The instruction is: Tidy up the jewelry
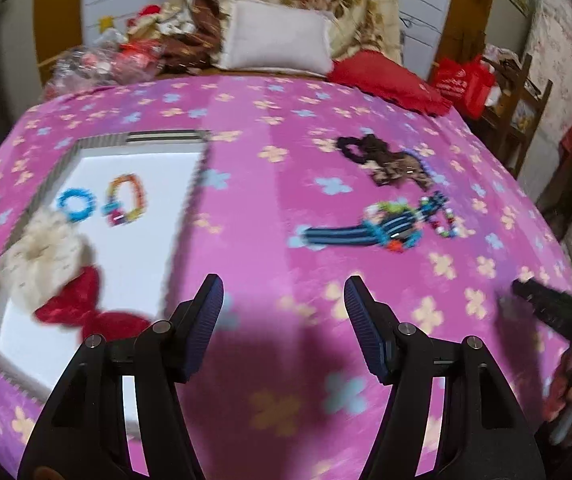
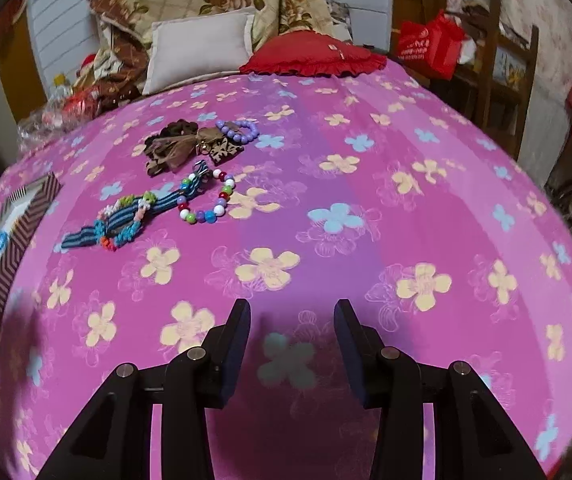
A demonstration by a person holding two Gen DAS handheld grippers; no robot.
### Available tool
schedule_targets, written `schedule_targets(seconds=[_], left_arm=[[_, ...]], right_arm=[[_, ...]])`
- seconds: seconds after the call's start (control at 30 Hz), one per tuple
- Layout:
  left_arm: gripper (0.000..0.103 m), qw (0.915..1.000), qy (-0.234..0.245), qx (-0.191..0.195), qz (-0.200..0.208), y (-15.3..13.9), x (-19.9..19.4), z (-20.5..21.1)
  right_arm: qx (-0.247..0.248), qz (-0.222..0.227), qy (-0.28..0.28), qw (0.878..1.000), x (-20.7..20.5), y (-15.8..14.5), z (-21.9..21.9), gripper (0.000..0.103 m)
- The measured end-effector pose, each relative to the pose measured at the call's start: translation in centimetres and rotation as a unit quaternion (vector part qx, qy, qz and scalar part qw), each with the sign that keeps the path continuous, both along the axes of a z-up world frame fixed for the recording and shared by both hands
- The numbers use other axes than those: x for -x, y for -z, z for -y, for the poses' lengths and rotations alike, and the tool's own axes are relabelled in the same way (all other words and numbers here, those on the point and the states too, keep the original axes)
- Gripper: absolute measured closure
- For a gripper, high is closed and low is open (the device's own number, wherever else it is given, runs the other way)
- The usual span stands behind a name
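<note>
Bed [image 2: 366, 208] under my claws, pink flowered cover. Ahead-left of my left claw: striped-rim box [image 1: 189, 184] lying on it. Ahead-left of my right claw: brown hair ties [image 2: 181, 146], purple bead bracelet [image 2: 239, 130], striped blue band [image 2: 133, 216], multicolour bead bracelet [image 2: 209, 200] (all loosely clustered). Far end: white pillow [image 2: 201, 46], red cushion [image 2: 314, 58].
</note>
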State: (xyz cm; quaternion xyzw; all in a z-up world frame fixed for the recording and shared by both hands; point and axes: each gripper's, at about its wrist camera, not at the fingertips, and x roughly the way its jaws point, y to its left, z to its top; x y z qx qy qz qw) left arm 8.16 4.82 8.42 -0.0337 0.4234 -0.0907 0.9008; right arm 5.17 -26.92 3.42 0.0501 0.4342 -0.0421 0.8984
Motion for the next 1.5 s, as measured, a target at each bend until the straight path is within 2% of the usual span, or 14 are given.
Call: schedule_targets(seconds=[0.17, 0.37, 0.67, 0.7, 0.8, 0.83, 0.97, 1.07, 1.17, 1.27, 1.33, 1.4, 1.47, 1.5], left_arm=[[0.04, 0.9991, 0.001, 0.01, -0.041, 0.1, -5.7, 3.1], [0.044, 0.9947, 0.035, 0.004, -0.097, 3.1, -11.9, 7.4], [0.048, 0.9878, 0.093, -0.008, -0.125, 6.1, -15.0, 11.5], [0.054, 0.9872, 0.096, -0.005, -0.127, 6.1, -15.1, 11.6], [0.085, 0.9833, 0.115, 0.021, -0.14, 5.8, -15.3, 11.8], [0.091, 0.983, 0.116, 0.02, -0.141, 5.7, -15.2, 12.0], [0.092, 0.9828, 0.113, 0.04, -0.14, 5.3, -14.7, 11.3], [0.091, 0.9845, 0.112, 0.009, -0.135, 5.6, -14.3, 11.4], [0.091, 0.9847, 0.113, 0.012, -0.132, 5.6, -14.3, 11.6], [0.081, 0.9851, 0.113, 0.007, -0.129, 5.7, -14.6, 12.1], [0.06, 0.9858, 0.108, -0.005, -0.129, 5.8, -14.8, 12.4], [0.056, 0.9861, 0.101, 0.004, -0.132, 6.1, -15.0, 12.0], [0.064, 0.9857, 0.1, 0.012, -0.135, 6.2, -15.0, 11.7], [0.09, 0.9846, 0.102, 0.027, -0.139, 6.0, -14.9, 11.5]], right_arm=[[-0.026, 0.024, -0.004, 0.999, -0.8, 0.2, 1.0, 0.062], [-0.044, 0.041, -0.013, 0.998, -1.1, 0.7, 2.5, 0.062], [-0.073, 0.041, -0.019, 0.996, -2.1, 1.0, 3.5, 0.062], [-0.077, 0.039, -0.019, 0.996, -2.1, 1.1, 3.6, 0.062], [-0.081, 0.036, -0.017, 0.996, -2.2, 1.3, 3.7, 0.062], [-0.081, 0.037, -0.016, 0.996, -2.2, 1.3, 3.7, 0.062], [-0.077, 0.042, -0.016, 0.996, -1.9, 1.1, 3.7, 0.062], [-0.076, 0.041, -0.017, 0.996, -2.0, 1.1, 3.7, 0.062], [-0.074, 0.042, -0.016, 0.996, -2.0, 1.2, 3.7, 0.061], [-0.076, 0.039, -0.014, 0.996, -2.0, 1.4, 3.8, 0.061], [-0.077, 0.038, -0.013, 0.996, -2.0, 1.4, 3.8, 0.061], [-0.077, 0.036, -0.013, 0.996, -2.0, 1.5, 3.8, 0.061], [-0.076, 0.034, -0.014, 0.996, -2.1, 1.7, 3.8, 0.061], [-0.076, 0.031, -0.014, 0.997, -2.2, 1.7, 3.7, 0.061]])
